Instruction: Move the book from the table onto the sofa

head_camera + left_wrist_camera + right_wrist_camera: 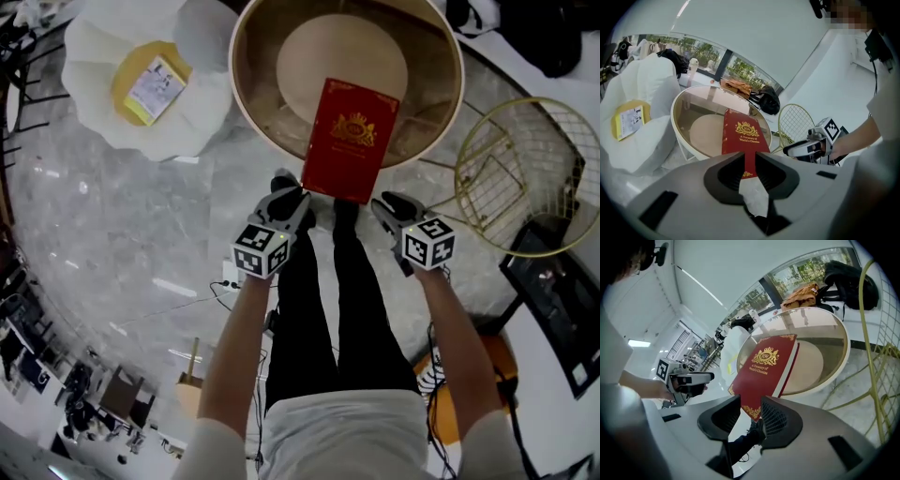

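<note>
Forearms of the person (230,366) carry the left gripper (298,199) and right gripper (389,204) at the two near corners of the red book (352,141). Each gripper's jaws stand partly apart, a near corner of the book showing in the gap, and the pads grip nothing. The book lies on the round glass table (251,112), its near end overhanging the rim, well apart from the white cushioned seat (98,117) at the left.

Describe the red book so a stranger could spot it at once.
Find the round glass-topped table. A red book lies on its near edge, overhanging the rim. Its red cover with a gold crest sets it apart from the yellow book on the white sofa.
</note>
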Tool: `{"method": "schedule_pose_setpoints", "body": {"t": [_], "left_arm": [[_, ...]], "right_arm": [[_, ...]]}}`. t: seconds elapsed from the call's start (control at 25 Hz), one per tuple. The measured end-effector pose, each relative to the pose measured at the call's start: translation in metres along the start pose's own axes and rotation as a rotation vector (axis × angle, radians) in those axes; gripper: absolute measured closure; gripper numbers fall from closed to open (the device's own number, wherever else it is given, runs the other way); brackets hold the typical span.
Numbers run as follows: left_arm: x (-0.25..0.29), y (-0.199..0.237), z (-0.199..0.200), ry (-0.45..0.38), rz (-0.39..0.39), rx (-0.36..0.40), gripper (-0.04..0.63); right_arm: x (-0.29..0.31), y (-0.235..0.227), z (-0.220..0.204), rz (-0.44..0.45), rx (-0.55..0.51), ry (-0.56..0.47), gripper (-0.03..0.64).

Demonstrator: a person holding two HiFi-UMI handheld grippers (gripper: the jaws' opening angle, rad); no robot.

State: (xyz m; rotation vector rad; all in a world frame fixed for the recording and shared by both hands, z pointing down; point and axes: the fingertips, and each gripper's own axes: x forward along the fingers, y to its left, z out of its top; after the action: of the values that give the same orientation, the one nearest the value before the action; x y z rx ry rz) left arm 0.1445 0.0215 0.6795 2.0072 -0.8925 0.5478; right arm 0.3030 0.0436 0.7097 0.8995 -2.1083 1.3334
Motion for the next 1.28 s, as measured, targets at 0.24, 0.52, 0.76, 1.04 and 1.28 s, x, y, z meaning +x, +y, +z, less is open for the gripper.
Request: {"method": "schedule_pose_setpoints", "body": {"t": [0.24, 0.52, 0.76, 1.04, 1.28], "left_arm": [[0.026, 0.026, -0.029, 0.061, 0.001, -0.005, 0.492], [0.045, 0.05, -0.049, 0.108, 0.016, -0.064, 0.389], [0.059, 0.051, -0.056, 0.127, -0.043, -0.116, 0.322], [0.064, 0.047, -0.055, 0.143, -0.126, -0.138, 0.308], [0.069, 0.046, -0.055, 0.163, -0.159, -0.138, 0.298]], "right_arm": [[0.031, -0.015, -0.02, 0.024, 0.041, 0.021, 0.448], [0.054, -0.028, -0.032, 0.078, 0.176, 0.023, 0.38], [0.067, -0.024, -0.04, 0.175, 0.25, 0.05, 0.299], [0.068, -0.025, -0.036, 0.29, 0.342, 0.054, 0.29], [0.065, -0.026, -0.033, 0.336, 0.371, 0.078, 0.29]]}}
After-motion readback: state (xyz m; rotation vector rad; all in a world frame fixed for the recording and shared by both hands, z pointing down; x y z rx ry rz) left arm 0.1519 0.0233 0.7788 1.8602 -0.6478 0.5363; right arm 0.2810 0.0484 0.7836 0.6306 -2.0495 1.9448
